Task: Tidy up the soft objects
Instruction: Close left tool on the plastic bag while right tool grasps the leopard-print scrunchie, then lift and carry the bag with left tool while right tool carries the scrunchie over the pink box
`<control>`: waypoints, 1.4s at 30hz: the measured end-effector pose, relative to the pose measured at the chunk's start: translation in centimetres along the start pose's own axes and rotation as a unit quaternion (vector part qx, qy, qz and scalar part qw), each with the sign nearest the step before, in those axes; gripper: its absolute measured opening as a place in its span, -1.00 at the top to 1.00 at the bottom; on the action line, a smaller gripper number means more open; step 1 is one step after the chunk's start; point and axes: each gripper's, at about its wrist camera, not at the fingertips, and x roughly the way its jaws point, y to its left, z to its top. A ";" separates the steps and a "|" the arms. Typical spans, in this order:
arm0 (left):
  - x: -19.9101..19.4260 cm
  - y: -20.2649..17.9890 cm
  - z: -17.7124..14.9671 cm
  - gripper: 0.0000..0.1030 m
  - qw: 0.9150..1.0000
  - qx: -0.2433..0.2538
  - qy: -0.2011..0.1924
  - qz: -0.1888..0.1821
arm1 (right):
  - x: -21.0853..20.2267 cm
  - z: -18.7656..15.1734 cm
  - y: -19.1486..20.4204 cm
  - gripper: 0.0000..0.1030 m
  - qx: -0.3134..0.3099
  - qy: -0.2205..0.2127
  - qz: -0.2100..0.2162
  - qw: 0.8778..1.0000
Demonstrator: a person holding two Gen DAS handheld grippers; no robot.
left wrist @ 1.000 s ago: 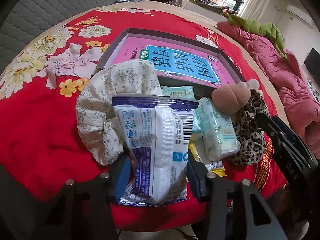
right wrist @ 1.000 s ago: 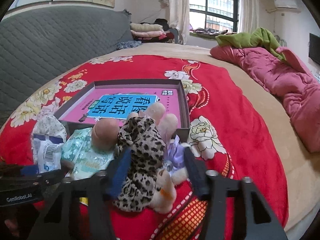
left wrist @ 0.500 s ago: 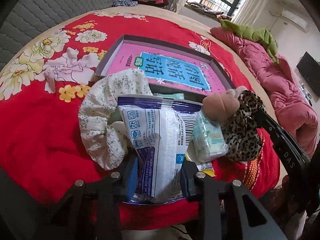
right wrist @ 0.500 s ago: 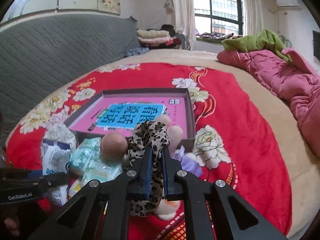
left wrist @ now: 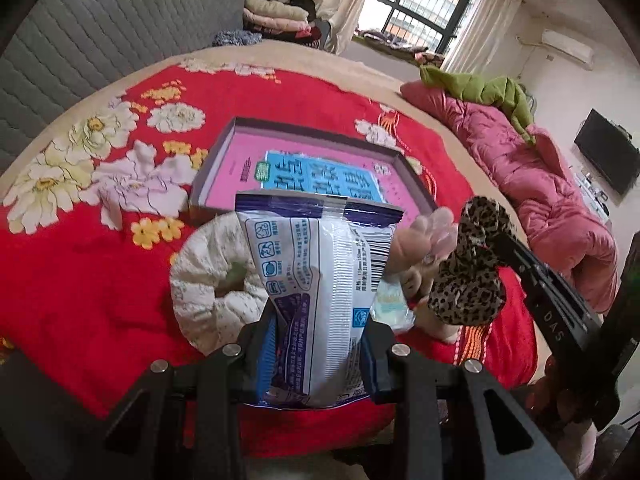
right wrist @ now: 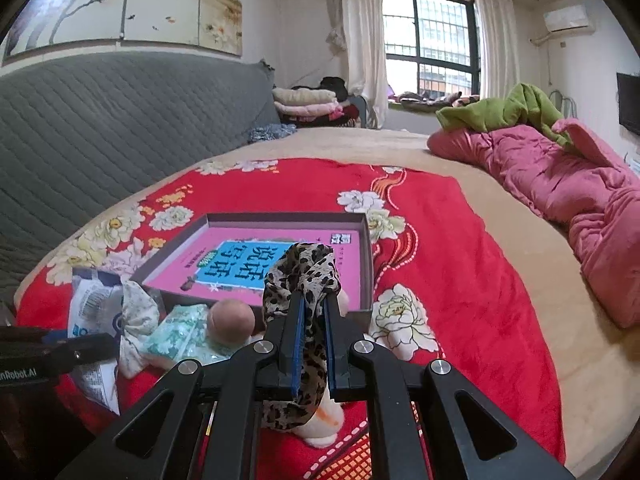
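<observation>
Both claws have risen since the earlier frames, lifting their loads clear of the pile on the bed. Left claw (left wrist: pixel 318 354) is closed on the lower part of a white and purple plastic packet (left wrist: pixel 320 288), which stands upright between its fingers. Right claw (right wrist: pixel 312 344) is closed tight on a leopard-print cloth (right wrist: pixel 302 280), gathered above the fingertips with a tail hanging below.

The left wrist view shows the cloth (left wrist: pixel 470 276) from the side, held in the air near the shallow box (left wrist: pixel 316 172) with its pink and blue printed bottom. It also shows a cream floral fabric ring (left wrist: pixel 216 280) on the red blanket (left wrist: pixel 100 264), partly behind the packet.

The right wrist view alone shows a doll's bald head (right wrist: pixel 232 318) beside a mint-green tissue pack (right wrist: pixel 180 330), both lying just in front of the box (right wrist: pixel 364 248), and the left claw's finger (right wrist: pixel 60 354) at the lower left edge.
</observation>
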 end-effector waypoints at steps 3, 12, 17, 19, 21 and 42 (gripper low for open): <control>-0.6 0.1 0.7 0.33 1.000 -0.001 -0.012 0.003 | -0.5 0.2 -0.3 0.83 0.004 -0.006 0.001 1.000; -0.8 0.6 2.5 0.33 1.000 -0.005 -0.023 0.007 | -1.4 1.2 -0.5 0.83 0.014 -0.021 0.001 1.000; -0.4 0.9 3.5 0.33 1.000 -0.002 -0.019 0.020 | -1.8 1.5 -0.5 0.83 0.016 -0.024 0.001 1.000; -0.2 0.9 4.1 0.33 1.000 0.001 -0.020 0.024 | -1.8 2.0 -0.5 0.83 0.019 -0.025 -0.001 0.999; 0.0 0.9 5.0 0.33 1.000 0.001 -0.024 0.021 | -1.9 2.5 -0.5 0.83 0.025 -0.029 -0.001 0.999; 3.3 2.9 12.2 0.33 0.999 0.006 -0.028 0.016 | 1.3 7.7 -0.2 0.83 0.049 -0.032 -0.040 0.997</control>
